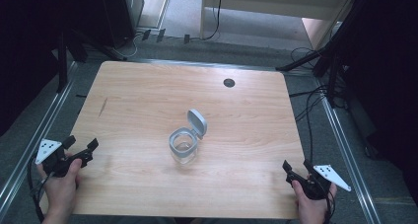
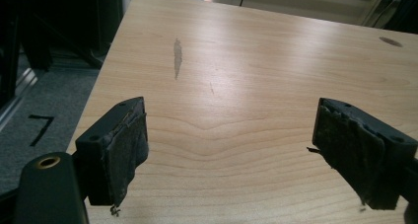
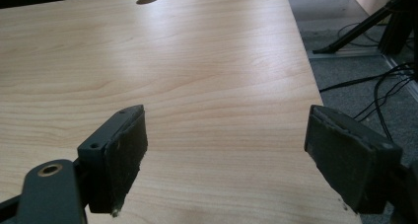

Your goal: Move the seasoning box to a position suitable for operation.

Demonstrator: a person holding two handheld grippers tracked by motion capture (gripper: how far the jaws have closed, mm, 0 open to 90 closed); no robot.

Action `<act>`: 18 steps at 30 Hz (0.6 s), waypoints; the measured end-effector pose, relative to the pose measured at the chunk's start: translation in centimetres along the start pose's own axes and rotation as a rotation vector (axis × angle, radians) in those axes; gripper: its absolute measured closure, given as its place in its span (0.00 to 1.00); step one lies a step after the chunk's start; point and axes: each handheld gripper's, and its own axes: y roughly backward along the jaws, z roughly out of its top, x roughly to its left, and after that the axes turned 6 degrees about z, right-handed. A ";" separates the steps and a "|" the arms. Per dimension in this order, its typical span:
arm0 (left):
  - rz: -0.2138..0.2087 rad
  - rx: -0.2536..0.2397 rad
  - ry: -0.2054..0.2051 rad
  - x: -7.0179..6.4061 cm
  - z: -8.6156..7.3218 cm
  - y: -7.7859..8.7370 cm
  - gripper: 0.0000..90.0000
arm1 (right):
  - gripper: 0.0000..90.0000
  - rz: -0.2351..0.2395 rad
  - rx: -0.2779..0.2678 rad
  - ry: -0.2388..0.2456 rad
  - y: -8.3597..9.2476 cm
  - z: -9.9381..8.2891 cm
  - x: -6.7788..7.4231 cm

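The high view sits up above the near edge of the wooden table [image 1: 148, 100], looking forward and down, far enough back to catch the whole top plus floor around it. Left gripper view rides low at the near-left corner, facing across the boards; right gripper view does the same from the near-right. All three catch the dark round hole [image 1: 228, 83] near the far edge.
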 end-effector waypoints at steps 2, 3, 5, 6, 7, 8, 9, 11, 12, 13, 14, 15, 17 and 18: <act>0.020 -0.013 -0.050 -0.6 0.0 0.3 0.24 | 0.20 -0.002 -0.002 0.001 -0.1 0.0 0.2; 0.014 -0.011 -0.071 -1.1 0.0 0.5 0.28 | 0.25 0.004 -0.011 -0.009 -0.1 0.1 0.3; -0.006 0.015 -0.101 -2.0 0.0 0.5 0.35 | 0.35 0.044 -0.033 -0.023 -0.1 0.3 1.0; -0.032 0.025 -0.084 -2.5 0.1 0.3 0.39 | 0.38 0.067 -0.043 -0.019 -0.2 0.4 1.4; -0.092 0.026 -0.059 -3.0 0.2 0.2 0.42 | 0.43 0.084 -0.045 -0.010 -0.3 0.6 2.0; -0.141 0.027 -0.052 -3.6 0.3 0.0 0.45 | 0.48 0.100 -0.048 0.003 -0.4 0.7 2.7; -0.159 0.034 -0.060 -4.3 0.4 -0.2 0.48 | 0.52 0.111 -0.049 0.015 -0.5 0.8 3.4; -0.181 0.056 -0.064 -5.8 0.8 -0.8 0.54 | 0.61 0.147 -0.043 0.049 -1.2 1.2 5.5; -0.201 0.067 -0.058 -6.4 0.9 -1.0 0.54 | 0.61 0.147 -0.043 0.049 -1.2 1.2 5.5; -0.222 0.074 -0.046 -7.0 1.0 -1.3 0.56 | 0.64 0.183 -0.036 0.033 -1.5 1.3 6.1; -0.241 0.087 -0.043 -7.5 1.0 -1.4 0.58 | 0.66 0.228 -0.033 0.018 -1.8 1.4 6.7; -0.257 0.095 -0.040 -8.0 1.0 -1.6 0.61 | 0.68 0.259 -0.009 0.027 -2.3 1.5 7.9; -0.300 0.110 -0.034 -8.9 1.1 -1.9 0.63 | 0.69 0.268 0.008 0.029 -2.5 1.5 8.5; -0.312 0.114 -0.042 -9.4 1.1 -2.0 0.65 | 0.70 0.274 0.009 0.027 -2.8 1.5 9.1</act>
